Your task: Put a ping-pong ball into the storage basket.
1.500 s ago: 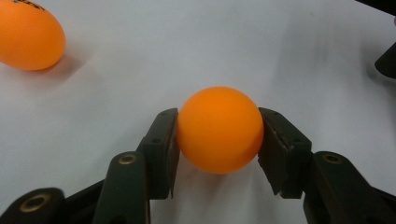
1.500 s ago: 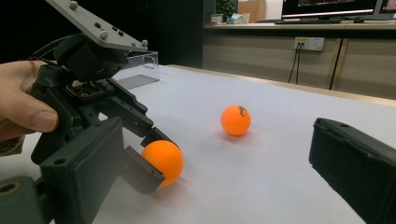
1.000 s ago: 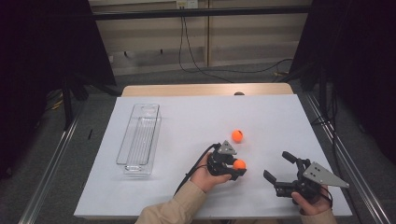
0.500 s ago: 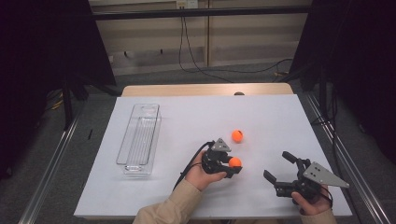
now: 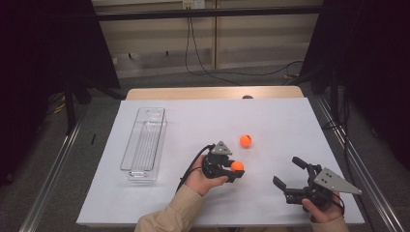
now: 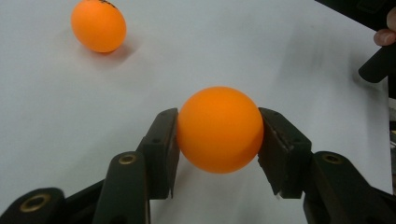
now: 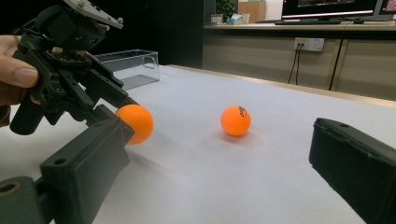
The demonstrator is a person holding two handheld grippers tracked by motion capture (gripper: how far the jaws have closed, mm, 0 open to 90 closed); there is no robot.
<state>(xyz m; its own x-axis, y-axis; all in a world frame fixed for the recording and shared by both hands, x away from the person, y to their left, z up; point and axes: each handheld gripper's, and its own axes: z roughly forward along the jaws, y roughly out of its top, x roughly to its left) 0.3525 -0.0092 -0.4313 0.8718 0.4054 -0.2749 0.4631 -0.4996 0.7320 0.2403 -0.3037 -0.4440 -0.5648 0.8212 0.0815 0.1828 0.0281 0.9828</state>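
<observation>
While one ball point(image 6: 219, 129) sits clamped in the left tongs point(image 5: 231, 170), a second point(image 5: 245, 140) lies loose on the white surface point(image 5: 290, 125).
The right tongs point(image 5: 290, 175) gape empty; the clear tray point(image 5: 143, 140), probably the goal, holds nothing yet.

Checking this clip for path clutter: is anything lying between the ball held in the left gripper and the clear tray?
Nothing visible. The left gripper is shut on an orange ball, and bare white table lies between it and the clear tray. The second ball sits on the far side, away from that path.
</observation>
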